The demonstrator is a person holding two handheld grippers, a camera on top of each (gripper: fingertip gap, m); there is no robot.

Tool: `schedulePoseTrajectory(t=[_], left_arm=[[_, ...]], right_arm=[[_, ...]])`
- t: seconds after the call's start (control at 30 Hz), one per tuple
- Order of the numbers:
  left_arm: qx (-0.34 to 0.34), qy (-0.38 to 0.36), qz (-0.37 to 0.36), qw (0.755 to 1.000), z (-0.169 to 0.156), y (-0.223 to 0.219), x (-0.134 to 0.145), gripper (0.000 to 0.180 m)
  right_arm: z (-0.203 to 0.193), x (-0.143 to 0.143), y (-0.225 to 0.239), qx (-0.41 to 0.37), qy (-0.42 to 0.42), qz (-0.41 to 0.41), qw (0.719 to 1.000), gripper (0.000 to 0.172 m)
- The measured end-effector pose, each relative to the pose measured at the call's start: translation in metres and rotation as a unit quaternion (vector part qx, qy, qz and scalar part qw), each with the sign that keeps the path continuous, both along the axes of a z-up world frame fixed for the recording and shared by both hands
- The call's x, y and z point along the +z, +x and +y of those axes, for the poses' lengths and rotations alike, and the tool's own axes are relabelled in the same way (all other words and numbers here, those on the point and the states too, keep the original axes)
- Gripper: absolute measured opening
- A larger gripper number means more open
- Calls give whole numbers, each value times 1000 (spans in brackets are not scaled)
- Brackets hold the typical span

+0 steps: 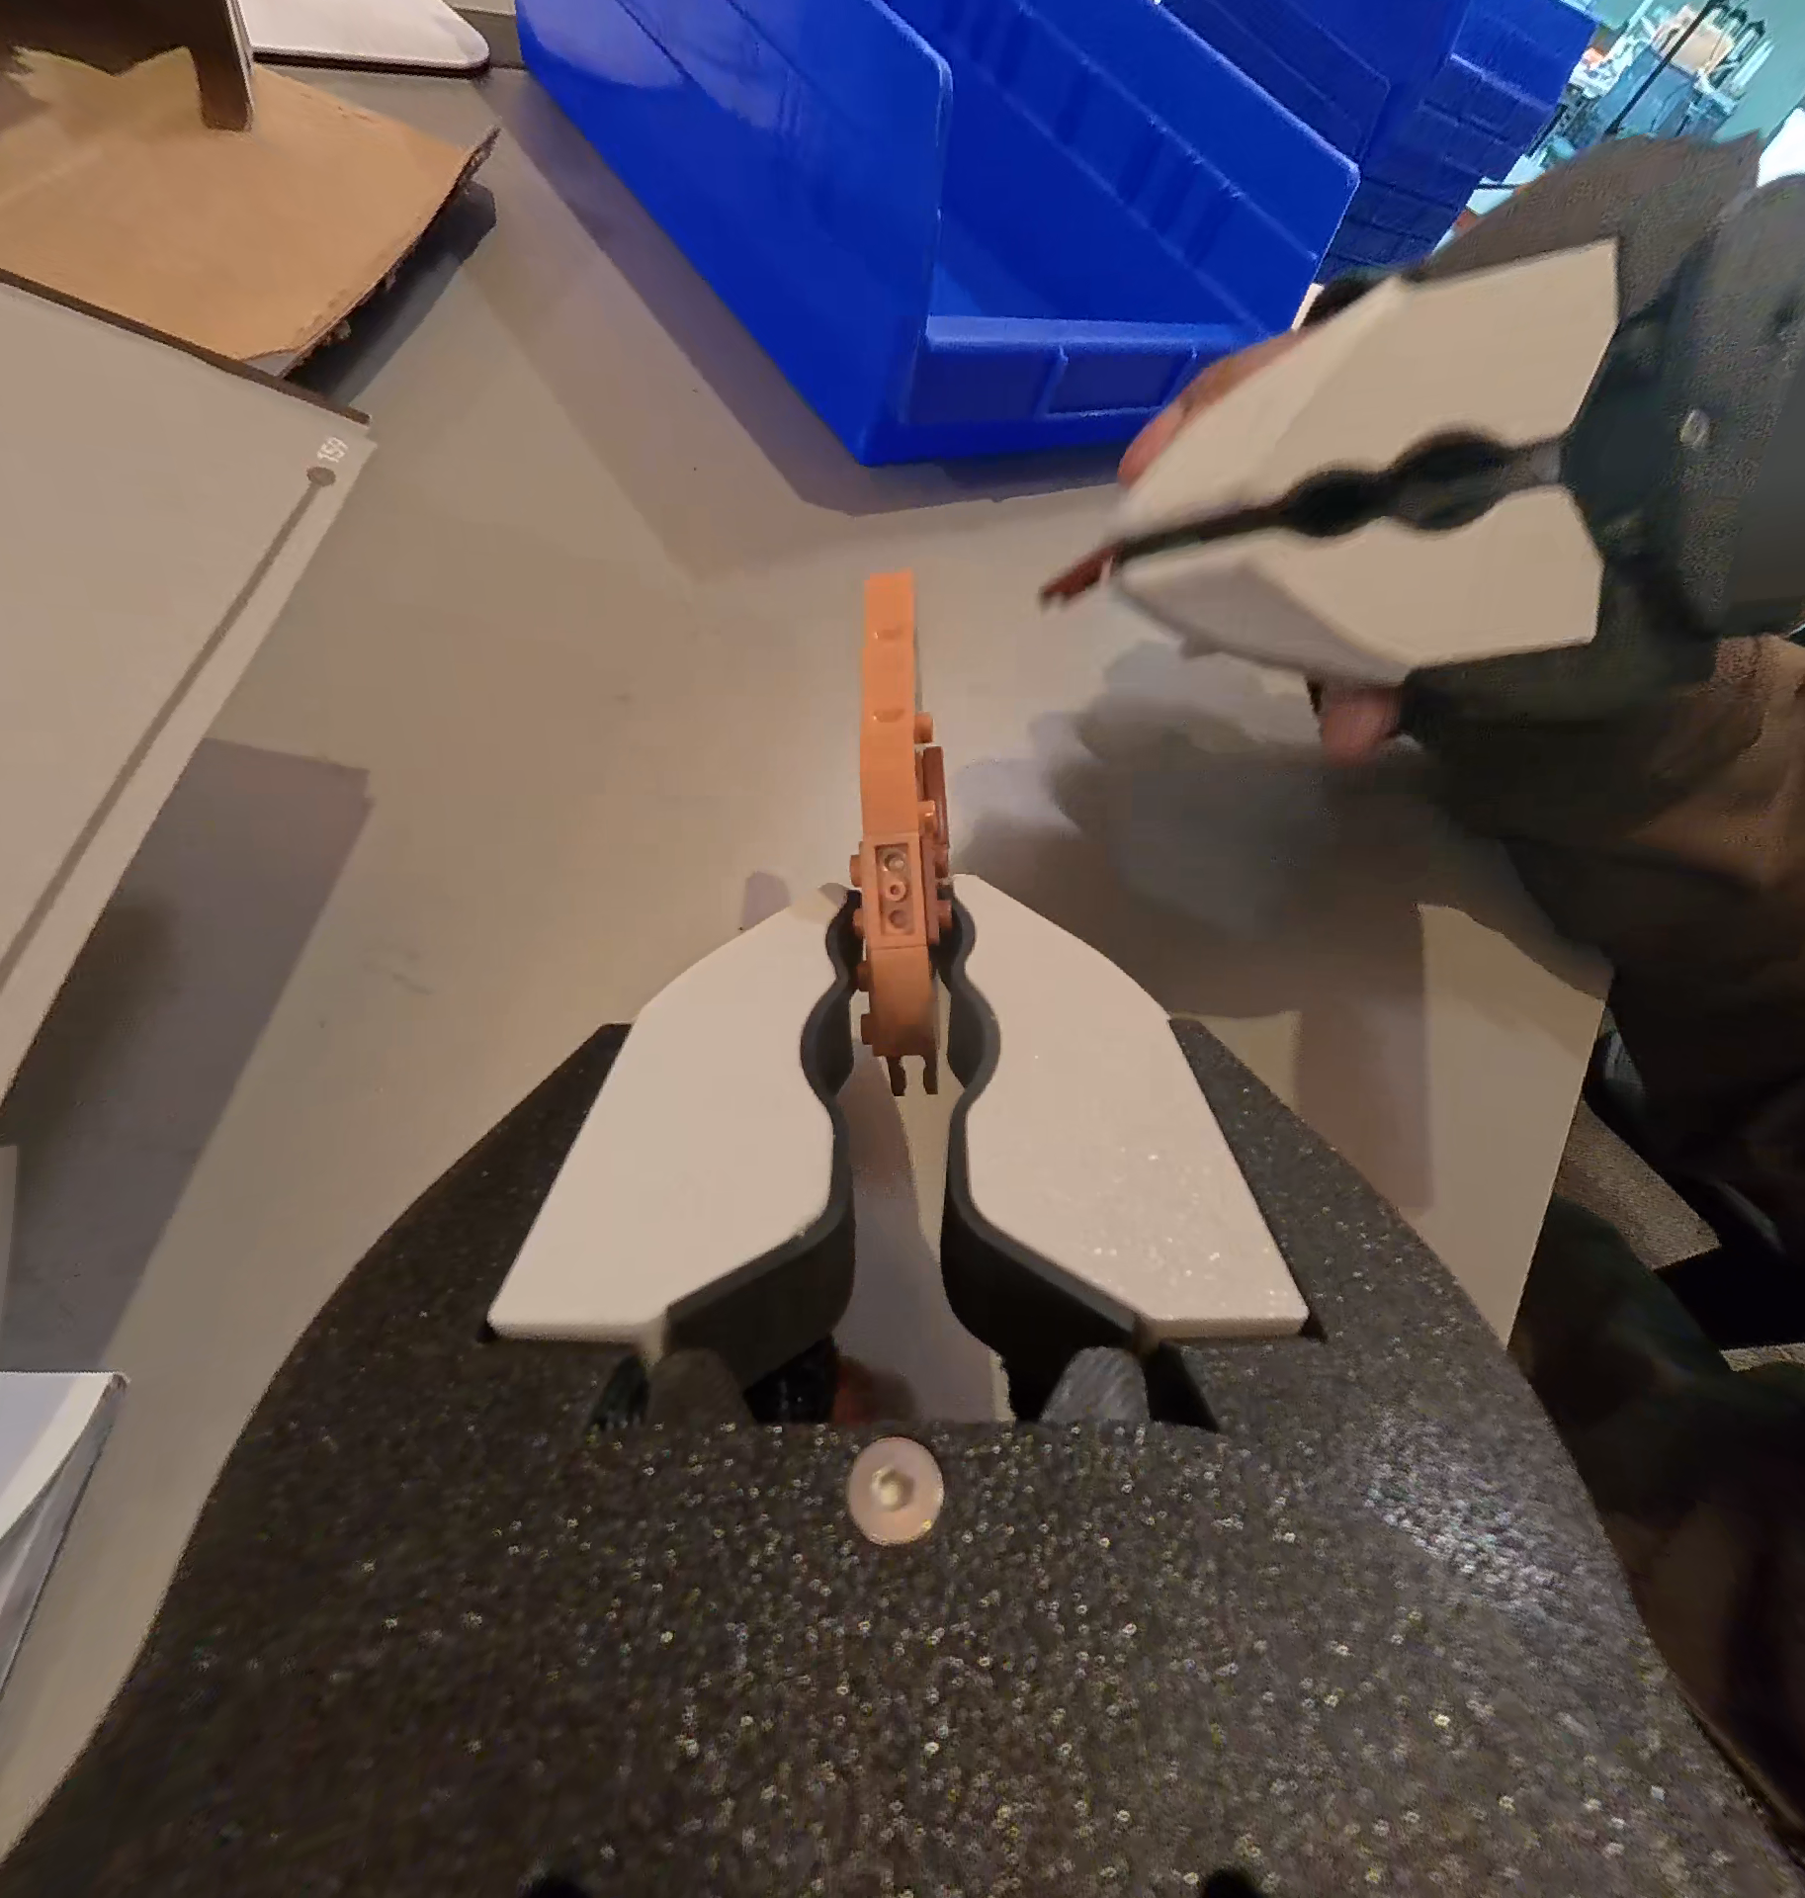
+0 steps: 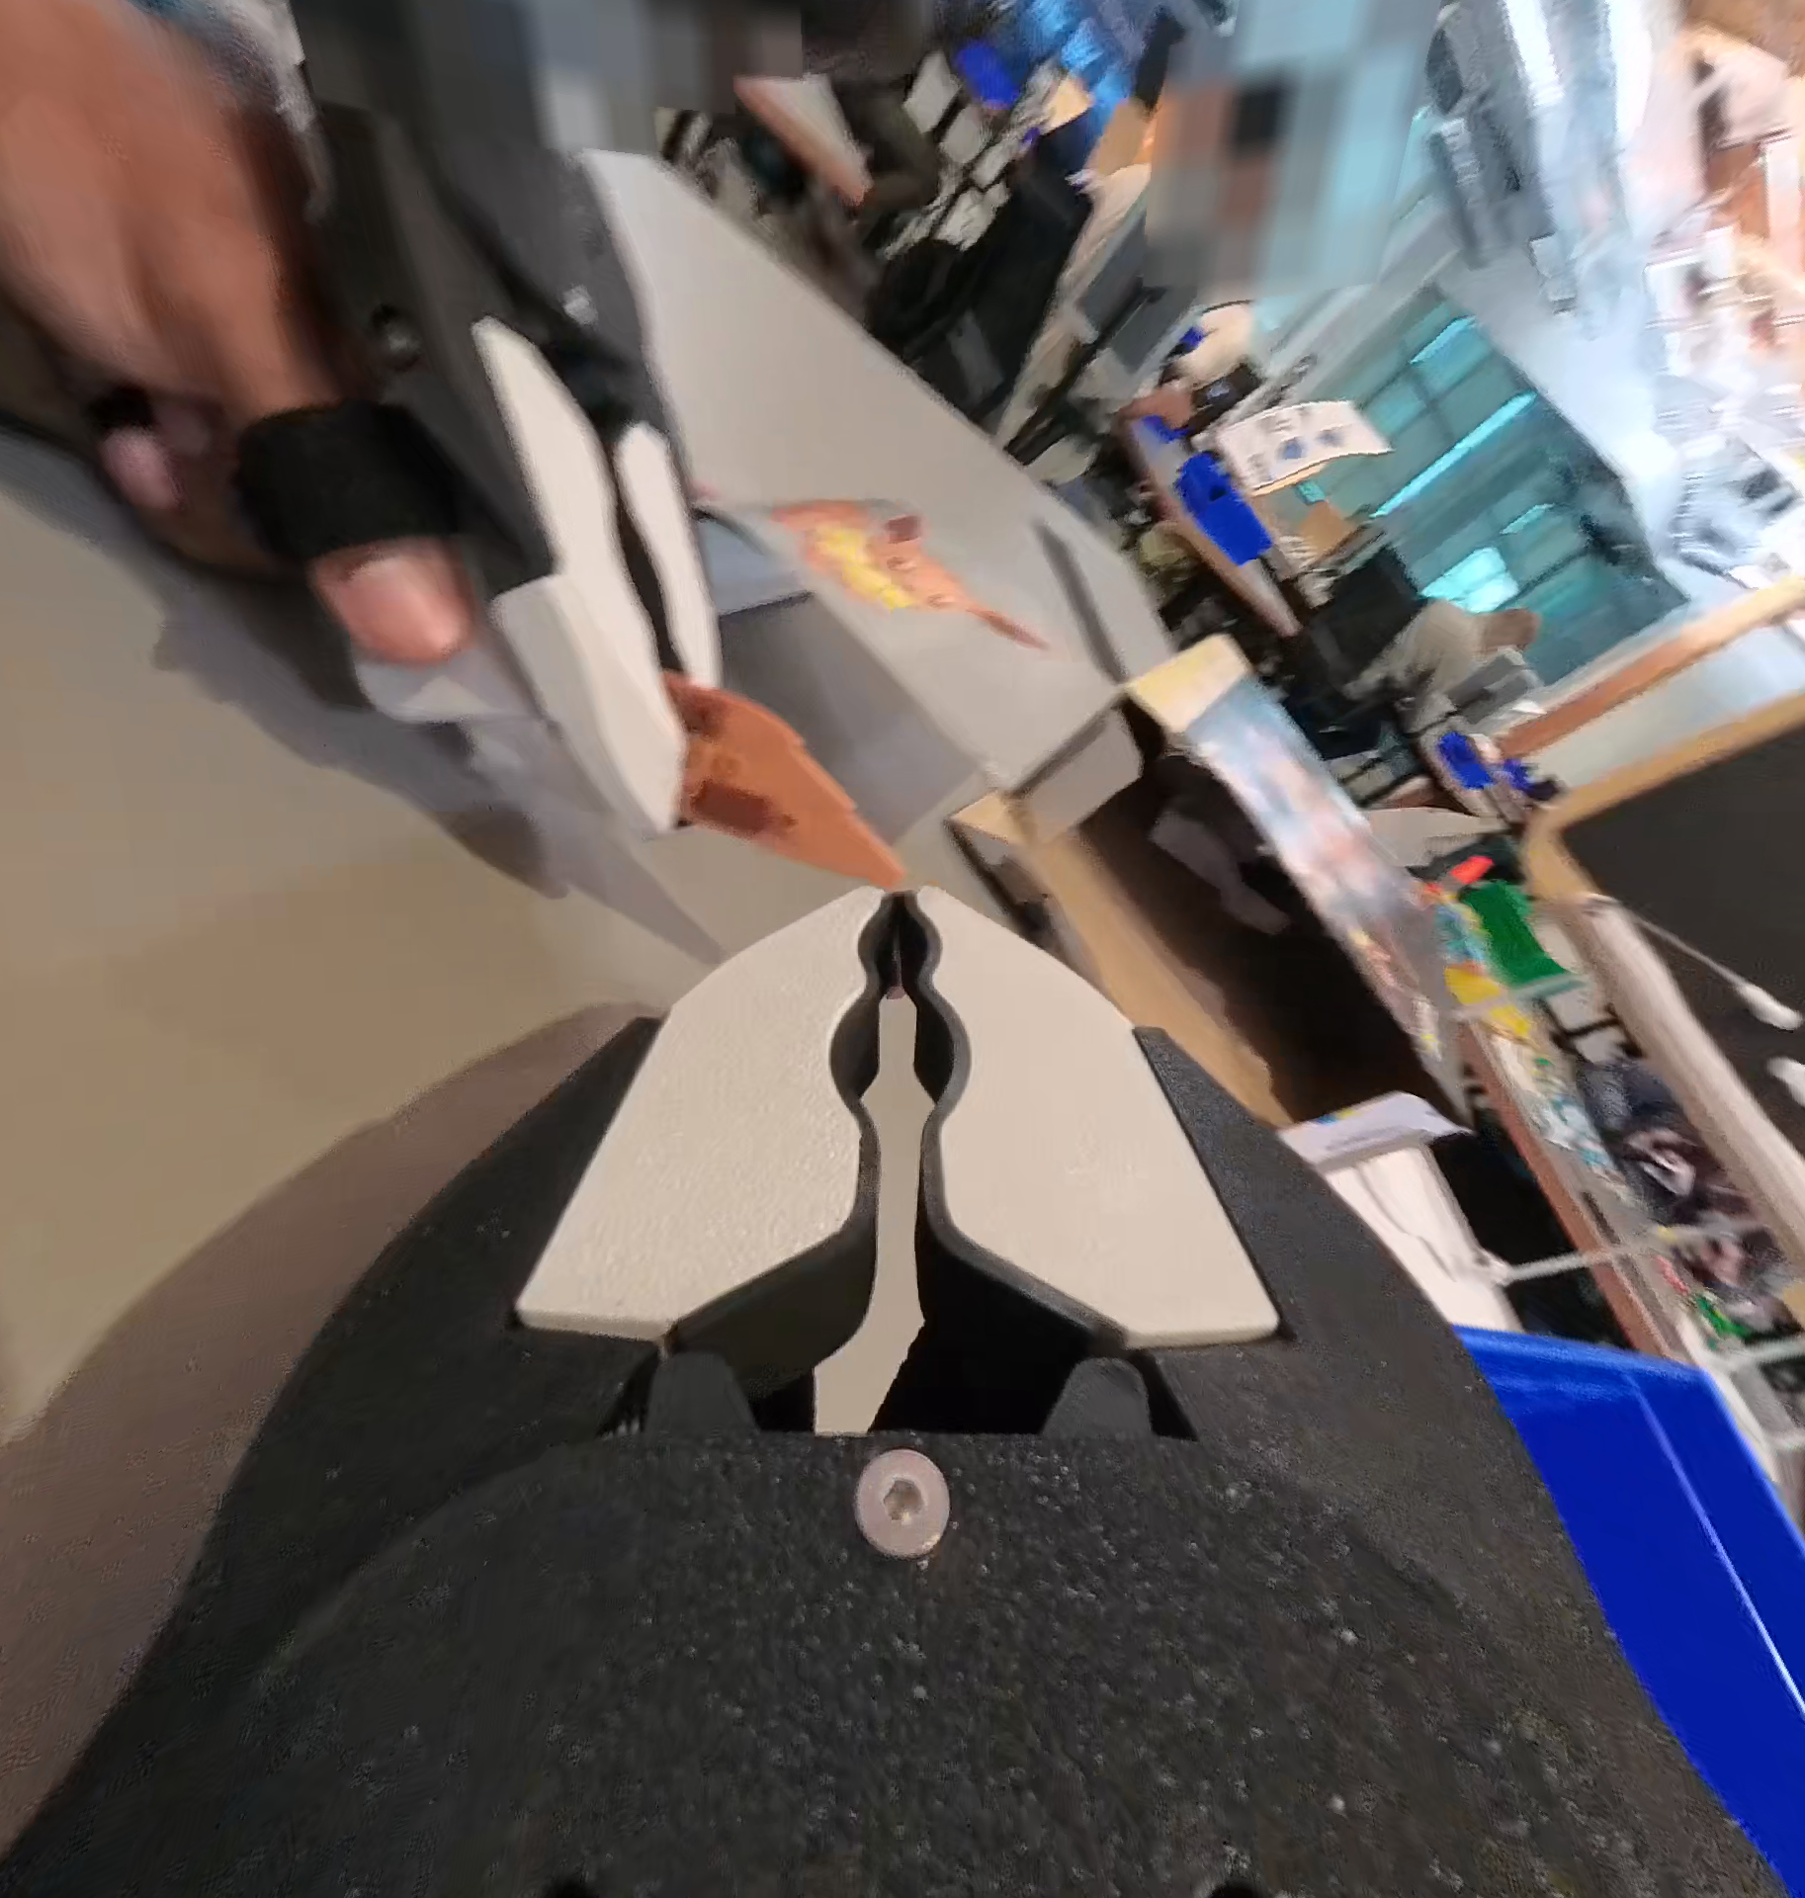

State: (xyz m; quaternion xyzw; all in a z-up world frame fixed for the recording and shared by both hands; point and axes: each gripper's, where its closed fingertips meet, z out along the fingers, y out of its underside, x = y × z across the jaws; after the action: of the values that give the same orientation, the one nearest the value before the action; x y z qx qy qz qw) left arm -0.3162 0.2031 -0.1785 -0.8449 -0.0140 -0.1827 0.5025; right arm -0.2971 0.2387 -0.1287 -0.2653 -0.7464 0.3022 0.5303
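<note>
An orange brick assembly [image 1: 893, 822] is pinched edge-on between the pads of the left gripper [image 1: 900, 924], above the grey table [image 1: 570, 719]. A thin reddish-brown piece [image 1: 1078, 575] is clamped by the right gripper [image 1: 1124, 555], just right of it. Blue bins [image 1: 981, 257] stand behind, cardboard [image 1: 210, 236] far left.

— What's my left gripper [image 1: 900, 914] doing?
— Level over the table, both pads clamped on an orange brick piece [image 1: 893, 781].
— And my right gripper [image 2: 904, 909]?
— Tilted, tips pinched on a thin brown plate [image 1: 1078, 575].
</note>
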Motion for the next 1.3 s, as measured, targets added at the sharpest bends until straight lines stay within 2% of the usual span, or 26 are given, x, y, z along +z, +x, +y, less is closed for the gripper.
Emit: schedulePoseTrajectory(t=[0.1, 0.2, 0.3, 0.37, 0.47, 0.53, 0.63, 0.73, 0.83, 0.9, 1.0, 1.13, 1.23, 1.3], left_arm=[[1, 3, -4, 1000, 0, 0, 1, 14], [0, 4, -1, 1000, 0, 0, 1, 14], [-1, 3, 4, 1000, 0, 1, 1, 14], [-2, 3, 7, 1000, 0, 1, 1, 14], [-2, 3, 10, 1000, 0, 2, 1, 14], [-3, 5, 9, 1000, 0, 2, 1, 14], [-12, 10, 3, 1000, 0, 4, 3, 14], [-27, 17, -10, 999, -2, 7, 5, 14], [-45, 34, -34, 998, -3, 11, 11, 14], [-56, 53, -54, 996, -4, 14, 17, 14], [-67, 85, -82, 991, -5, 16, 28, 14], [-81, 126, -136, 979, -6, 20, 44, 14], [-96, 137, -163, 972, -8, 24, 50, 14], [-101, 138, -167, 971, -9, 26, 50, 14]], right_arm=[[36, 32, 4, -74, -16, 77, 994, 0], [105, 60, 18, -223, -42, 145, 963, 0], [179, 52, 37, -369, -80, 138, 916, 2], [209, 37, 45, -424, -112, 116, 891, 12], [226, 24, 52, -453, -146, 100, 873, 17], [224, 28, 53, -455, -153, 109, 871, 19], [190, 47, 40, -375, -156, 144, 903, 17], [110, 54, 14, -186, -160, 131, 961, 9], [31, 40, 2, -16, -190, 69, 979, 3], [8, 28, -6, 14, -216, 31, 976, 5], [3, 25, -13, 13, -269, 33, 963, 7], [-6, 24, -14, 62, -394, -2, 917, 12], [-19, 25, -12, 111, -454, -33, 883, 16], [-26, 27, -11, 132, -480, -43, 866, 13]])
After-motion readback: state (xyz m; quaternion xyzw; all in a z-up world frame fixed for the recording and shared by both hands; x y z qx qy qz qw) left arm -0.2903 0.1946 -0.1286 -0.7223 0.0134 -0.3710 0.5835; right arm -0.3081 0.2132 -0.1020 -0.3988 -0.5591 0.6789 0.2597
